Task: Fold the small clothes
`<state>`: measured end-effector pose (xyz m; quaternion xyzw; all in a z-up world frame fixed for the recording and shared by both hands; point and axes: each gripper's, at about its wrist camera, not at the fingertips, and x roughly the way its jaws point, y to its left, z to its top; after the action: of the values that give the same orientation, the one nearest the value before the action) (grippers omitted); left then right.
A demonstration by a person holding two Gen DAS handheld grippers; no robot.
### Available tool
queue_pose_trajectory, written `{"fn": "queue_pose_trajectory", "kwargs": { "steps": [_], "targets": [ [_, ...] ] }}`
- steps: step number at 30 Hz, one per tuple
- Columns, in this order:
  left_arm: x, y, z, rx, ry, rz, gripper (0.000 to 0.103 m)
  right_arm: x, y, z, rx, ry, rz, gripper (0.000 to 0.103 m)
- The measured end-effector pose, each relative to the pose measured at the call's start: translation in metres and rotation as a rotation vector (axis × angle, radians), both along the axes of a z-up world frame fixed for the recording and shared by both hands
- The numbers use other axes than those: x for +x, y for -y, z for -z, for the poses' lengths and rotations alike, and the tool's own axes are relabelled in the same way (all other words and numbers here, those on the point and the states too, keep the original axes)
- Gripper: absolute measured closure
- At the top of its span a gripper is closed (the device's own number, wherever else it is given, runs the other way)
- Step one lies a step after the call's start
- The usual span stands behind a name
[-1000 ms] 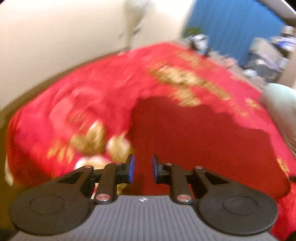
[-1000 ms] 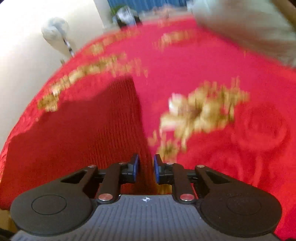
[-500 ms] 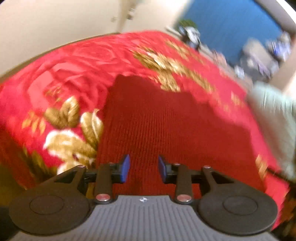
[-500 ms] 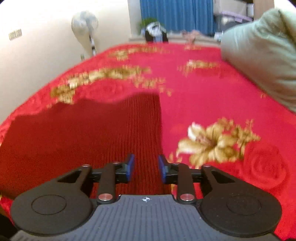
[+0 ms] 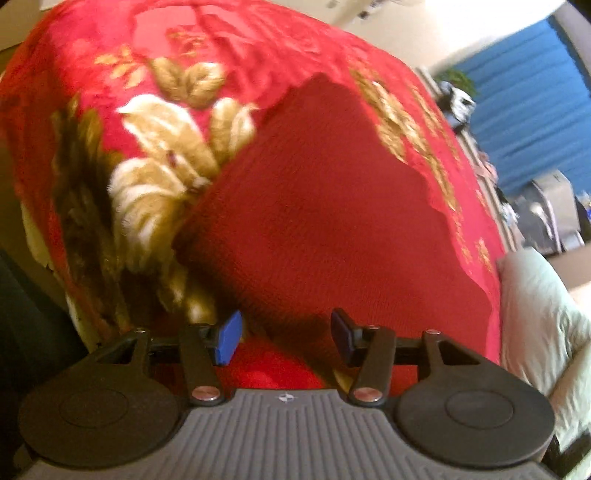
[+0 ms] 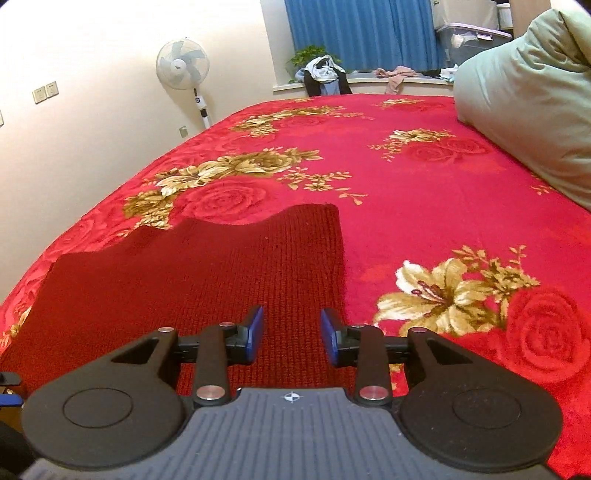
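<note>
A dark red knitted garment (image 6: 207, 280) lies flat on a red blanket (image 6: 424, 206) with gold flowers, filling the lower left and centre of the right wrist view; its left end runs out of the frame and its near edge is hidden behind the gripper body, so its full outline cannot be made out. In the left wrist view the same garment (image 5: 325, 206) fills the middle of a tilted, blurred frame, and its weave and edges are soft there. The left gripper (image 5: 286, 338) has just been opening: its blue pads (image 5: 229, 336) stand fairly wide apart over the near edge of the knit, with nothing pinched between them, though whether the tips touch the cloth is hard to tell. The right gripper (image 6: 291, 336) has also just been opening, and stands at a moderate gap with its pads (image 6: 255, 332) clear of the fabric, over the garment's right edge. A pale green pillow (image 6: 524, 110) at the upper right is cut off by the frame. A standing fan (image 6: 183, 70) is at the upper left against the wall, and blue curtains (image 6: 362, 33) hang at the top centre.
</note>
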<state>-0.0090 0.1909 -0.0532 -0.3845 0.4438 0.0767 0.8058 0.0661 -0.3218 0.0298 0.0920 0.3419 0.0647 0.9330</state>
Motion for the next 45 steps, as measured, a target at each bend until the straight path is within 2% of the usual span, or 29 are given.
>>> {"fn": "queue_pose_trajectory", "kwargs": {
  "steps": [7, 12, 16, 19, 23, 26, 28, 30, 33, 34, 35, 40, 45],
  "targets": [
    [0.011, -0.016, 0.012, -0.055, 0.005, -0.135, 0.045, 0.004, 0.004, -0.001, 0.024, -0.008, 0.014, 0.067],
    [0.012, -0.010, 0.010, -0.012, 0.015, -0.124, 0.047, 0.007, 0.002, 0.004, 0.007, -0.030, 0.014, 0.067],
    [0.014, -0.013, 0.009, 0.020, 0.027, -0.109, 0.075, 0.010, -0.002, 0.011, -0.014, -0.055, 0.016, 0.067],
    [0.014, -0.009, 0.002, 0.056, 0.055, -0.071, 0.084, 0.013, -0.003, 0.021, -0.045, -0.095, 0.022, 0.067],
    [0.007, 0.002, -0.019, 0.170, 0.137, -0.015, 0.088, 0.016, -0.005, 0.032, -0.084, -0.136, 0.030, 0.067],
    [-0.010, 0.014, -0.055, 0.303, 0.299, 0.014, 0.088, 0.016, -0.007, 0.037, -0.106, -0.146, 0.032, 0.067],
    [-0.018, 0.011, -0.066, 0.307, 0.338, -0.003, 0.089, 0.015, -0.008, 0.037, -0.109, -0.139, 0.033, 0.067],
    [-0.021, 0.003, -0.059, 0.283, 0.282, -0.037, 0.089, 0.014, -0.008, 0.037, -0.105, -0.132, 0.030, 0.067],
    [-0.011, -0.007, -0.029, 0.240, 0.095, -0.048, 0.088, 0.013, -0.008, 0.035, -0.102, -0.126, 0.033, 0.067],
    [-0.009, -0.009, -0.023, 0.220, 0.069, -0.052, 0.088, 0.013, -0.007, 0.034, -0.101, -0.123, 0.038, 0.067],
    [-0.007, -0.007, -0.023, 0.233, 0.070, -0.045, 0.088, 0.014, -0.007, 0.032, -0.100, -0.118, 0.043, 0.067],
    [-0.001, 0.034, -0.051, 0.465, 0.142, 0.078, 0.089, 0.015, 0.001, 0.020, -0.062, -0.082, 0.081, 0.067],
    [0.014, 0.086, -0.089, 0.624, 0.211, 0.179, 0.089, 0.016, 0.019, 0.003, -0.011, -0.030, 0.115, 0.067]
  ]
}}
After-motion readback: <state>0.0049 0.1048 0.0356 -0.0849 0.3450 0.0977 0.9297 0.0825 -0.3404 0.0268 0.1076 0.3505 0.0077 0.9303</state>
